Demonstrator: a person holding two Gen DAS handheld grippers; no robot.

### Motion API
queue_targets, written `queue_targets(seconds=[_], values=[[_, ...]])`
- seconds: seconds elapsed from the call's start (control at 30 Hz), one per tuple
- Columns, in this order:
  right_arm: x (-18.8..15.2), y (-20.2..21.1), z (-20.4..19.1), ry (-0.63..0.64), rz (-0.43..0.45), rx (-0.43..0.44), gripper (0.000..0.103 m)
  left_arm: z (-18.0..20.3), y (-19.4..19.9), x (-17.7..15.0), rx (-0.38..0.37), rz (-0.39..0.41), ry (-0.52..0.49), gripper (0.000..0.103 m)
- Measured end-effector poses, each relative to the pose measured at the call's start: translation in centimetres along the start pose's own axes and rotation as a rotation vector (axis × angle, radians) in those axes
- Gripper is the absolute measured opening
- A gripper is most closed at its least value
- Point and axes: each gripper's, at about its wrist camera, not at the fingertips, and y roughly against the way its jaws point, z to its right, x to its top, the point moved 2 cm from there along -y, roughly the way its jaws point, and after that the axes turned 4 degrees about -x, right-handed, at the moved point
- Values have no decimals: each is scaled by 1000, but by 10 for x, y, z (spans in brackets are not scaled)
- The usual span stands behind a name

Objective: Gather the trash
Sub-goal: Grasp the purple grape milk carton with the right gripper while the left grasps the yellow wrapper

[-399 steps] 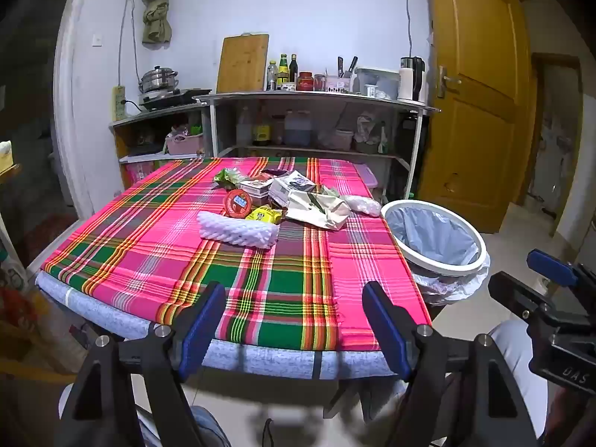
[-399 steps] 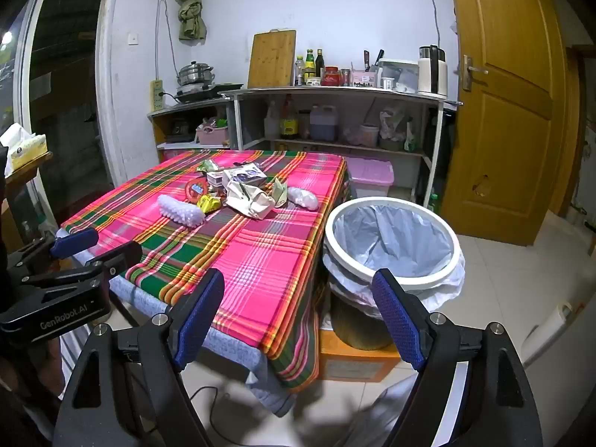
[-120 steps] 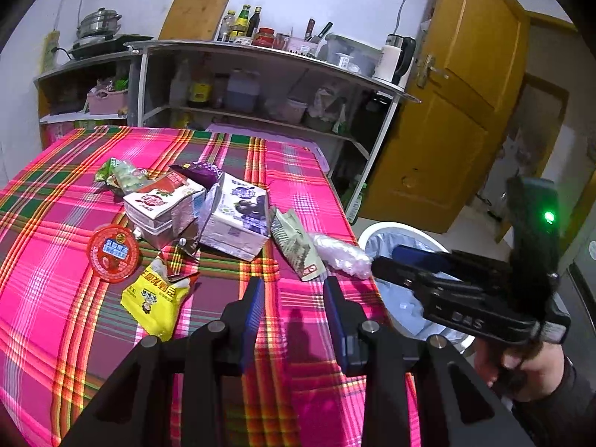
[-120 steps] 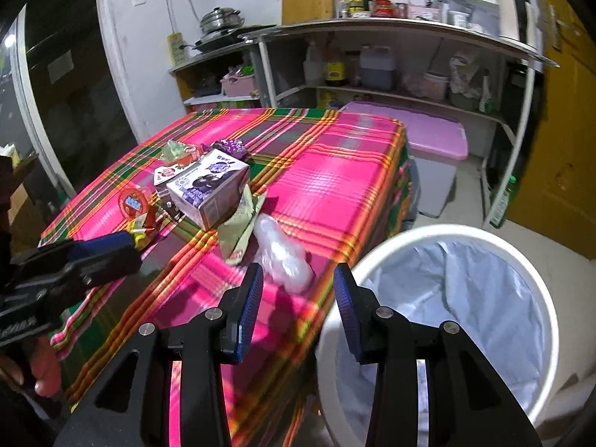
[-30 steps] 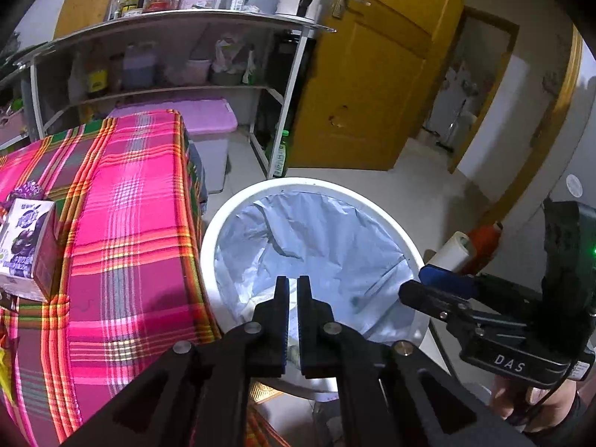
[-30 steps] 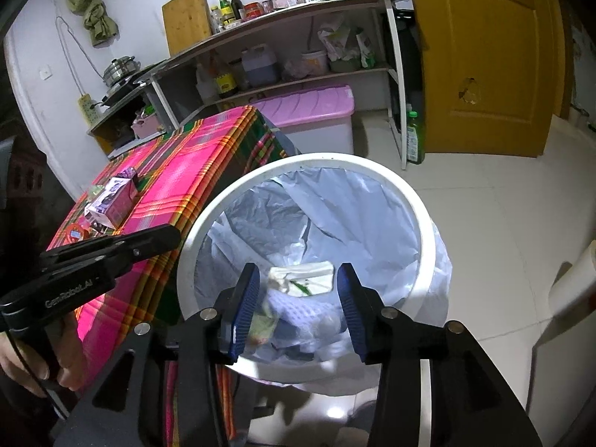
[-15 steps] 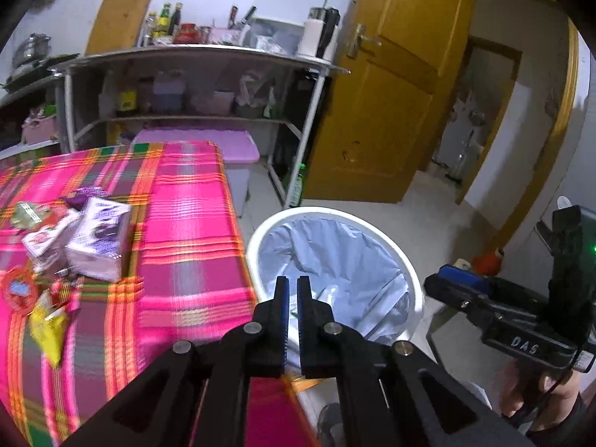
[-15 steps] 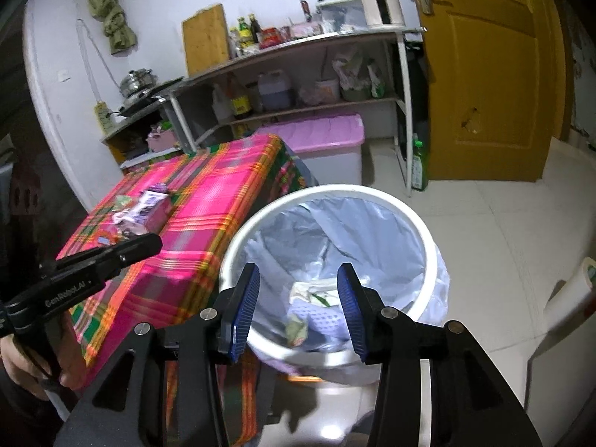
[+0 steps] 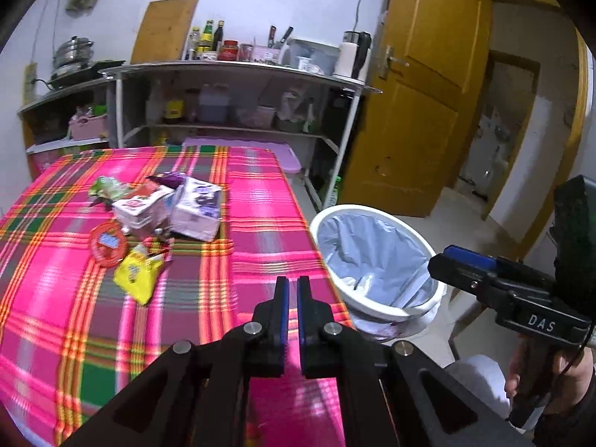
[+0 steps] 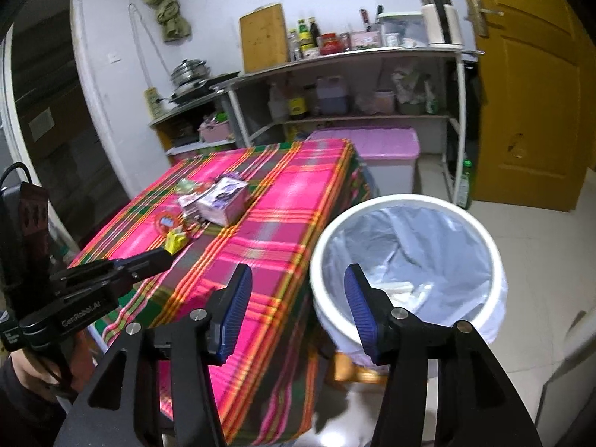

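Note:
Trash lies on the plaid tablecloth [image 9: 257,205]: a yellow wrapper [image 9: 138,273], a red round lid [image 9: 108,244], a white-purple carton [image 9: 197,208], a red-white box [image 9: 143,205] and a green wrapper [image 9: 106,186]. The white bin [image 9: 376,260] with a grey liner stands right of the table and holds some trash [image 10: 400,290]. My left gripper [image 9: 292,290] is shut and empty over the table's near right part. My right gripper [image 10: 298,290] is open and empty, above the gap between table edge and bin [image 10: 406,260].
A metal shelf unit [image 9: 238,74] with bottles and jars stands behind the table. A pink-lidded box [image 10: 376,149] sits on the floor by it. A yellow door [image 9: 417,111] is at the right. White floor lies around the bin.
Both grippers have pulled back and up from the bin and turned left toward the table. The left stays shut, the right stays open.

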Motion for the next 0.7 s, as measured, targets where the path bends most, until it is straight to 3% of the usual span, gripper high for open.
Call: queue_targets(seconds=[0.23,0.47,0.6,0.7], values=[[1,-10,-16,9,-52,39,53,-26,14,-10,58,5,35,4],[9,-26,-37,39,-70,64,53,-58,20,-7,113,27,78,34],[17,-36,-49,42,-77,86,53,-82,17,-2,147,32,107,41],[23,-43,-55,49,-72,91,59,-96,6,3,164,14,106,44]])
